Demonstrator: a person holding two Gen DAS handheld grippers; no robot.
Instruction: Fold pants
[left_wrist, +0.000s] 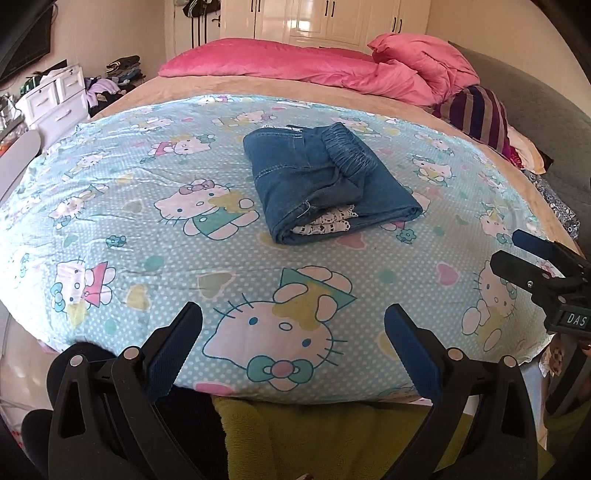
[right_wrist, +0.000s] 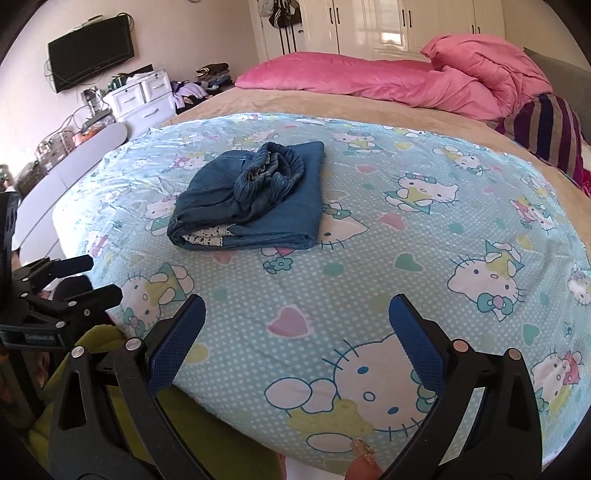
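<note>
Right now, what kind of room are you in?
Most likely a bedroom: there is a bed with a pink duvet, white wardrobes behind it, and folded denim pants lying on a cartoon-cat sheet.

Each black gripper (left_wrist: 293, 325) has blue ribbed pads (right_wrist: 415, 339) (silver screws at pivots).

Wide open sheet (left_wrist: 147, 229) is seen btwn both grippers and the folded pants (left_wrist: 325, 184); nothing is laid across that stretch. Approach to the pants is unblocked from front, left and right. Farther back, room is limited by a pink duvet (left_wrist: 369, 70) and a striped cushion (left_wrist: 476, 114) at the right.
</note>
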